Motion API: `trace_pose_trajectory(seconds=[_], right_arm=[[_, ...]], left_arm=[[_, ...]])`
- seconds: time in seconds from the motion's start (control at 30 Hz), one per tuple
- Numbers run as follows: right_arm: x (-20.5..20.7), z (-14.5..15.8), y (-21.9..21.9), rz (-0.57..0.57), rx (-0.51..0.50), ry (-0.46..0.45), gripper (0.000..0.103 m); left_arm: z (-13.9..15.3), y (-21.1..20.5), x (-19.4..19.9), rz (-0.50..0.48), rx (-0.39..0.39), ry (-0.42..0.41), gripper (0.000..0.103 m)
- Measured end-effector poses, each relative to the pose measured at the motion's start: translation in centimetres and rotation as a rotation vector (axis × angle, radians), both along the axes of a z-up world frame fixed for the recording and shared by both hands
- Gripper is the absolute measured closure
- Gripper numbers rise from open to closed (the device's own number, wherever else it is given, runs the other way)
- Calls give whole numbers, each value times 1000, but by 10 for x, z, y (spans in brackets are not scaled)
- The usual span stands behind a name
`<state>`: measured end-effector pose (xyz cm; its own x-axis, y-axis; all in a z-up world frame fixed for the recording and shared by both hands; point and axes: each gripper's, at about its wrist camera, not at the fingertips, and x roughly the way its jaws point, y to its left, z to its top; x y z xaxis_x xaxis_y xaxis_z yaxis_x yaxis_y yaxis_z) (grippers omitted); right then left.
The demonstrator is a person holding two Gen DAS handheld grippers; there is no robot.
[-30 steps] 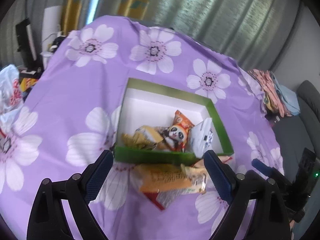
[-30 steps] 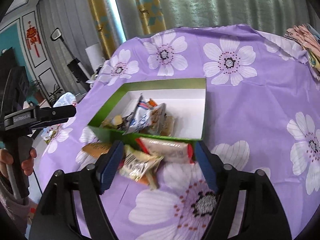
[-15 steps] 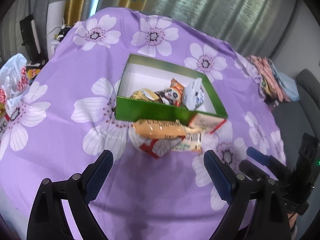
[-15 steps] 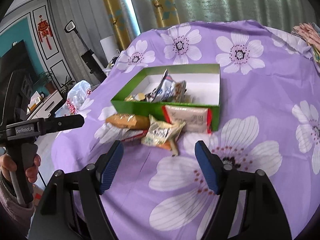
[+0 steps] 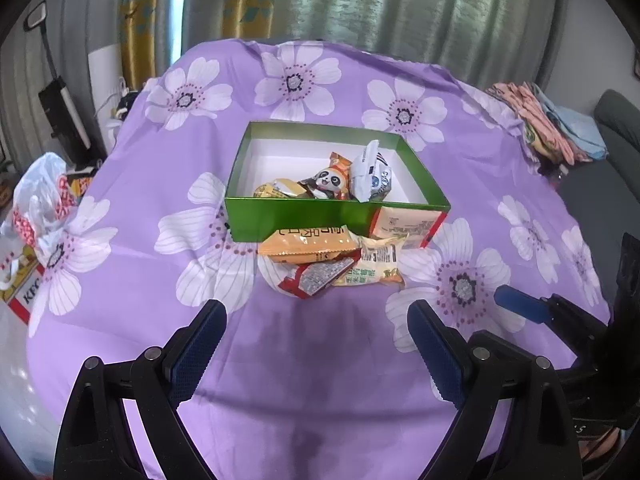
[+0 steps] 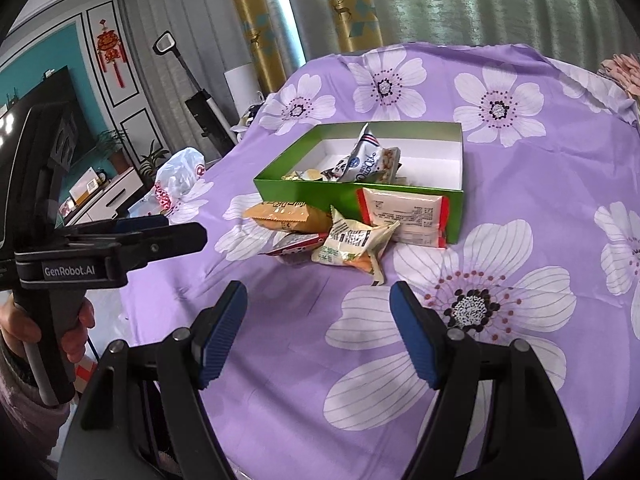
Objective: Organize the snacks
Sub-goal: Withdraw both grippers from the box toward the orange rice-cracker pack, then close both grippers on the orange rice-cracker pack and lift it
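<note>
A green box (image 5: 304,214) (image 6: 304,192) with a white inside stands mid-table and holds several snack packets, among them a panda packet (image 5: 330,180) and a white-blue packet (image 5: 370,174) (image 6: 362,162). Before its near wall lie an orange packet (image 5: 308,242) (image 6: 286,216), a red-white packet (image 5: 316,278), a pale green packet (image 5: 376,266) (image 6: 352,242) and a beige red-edged packet (image 5: 406,222) (image 6: 404,216) leaning on the box. My left gripper (image 5: 316,336) is open and empty, well short of the pile. My right gripper (image 6: 318,322) is open and empty too.
The table wears a purple cloth with white flowers (image 5: 460,284) (image 6: 472,308). A white plastic bag (image 5: 40,196) (image 6: 176,184) and a carton sit off the left edge. Folded clothes (image 5: 548,120) lie at the far right. The other gripper's handle (image 6: 80,256) stands at left.
Both grippers have pulled back from the box and pile, which now look smaller and farther. Both stay open and empty. The snacks have not moved.
</note>
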<state>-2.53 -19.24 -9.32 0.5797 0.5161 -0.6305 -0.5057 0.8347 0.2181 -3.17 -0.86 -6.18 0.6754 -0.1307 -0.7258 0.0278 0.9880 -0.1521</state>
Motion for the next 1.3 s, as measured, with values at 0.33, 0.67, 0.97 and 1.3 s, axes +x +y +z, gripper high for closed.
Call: trace_pose_trajectory(seconds=[0.33,0.67,0.97,1.3], right_arm=[[2,-7,6,26,-2,14,29],[12,-21,7,31,-3,43,29],[32,-35,24,81,-16,52,39],[61,-39,54,151,-4,35,56]], left_arm=[[-5,-7,3,-2,42,-1,11],[-17,-4,16,-3,30,18,11],[-44,20,36,31,-117,91,11],[-69,54,57,68,-314,140,11]])
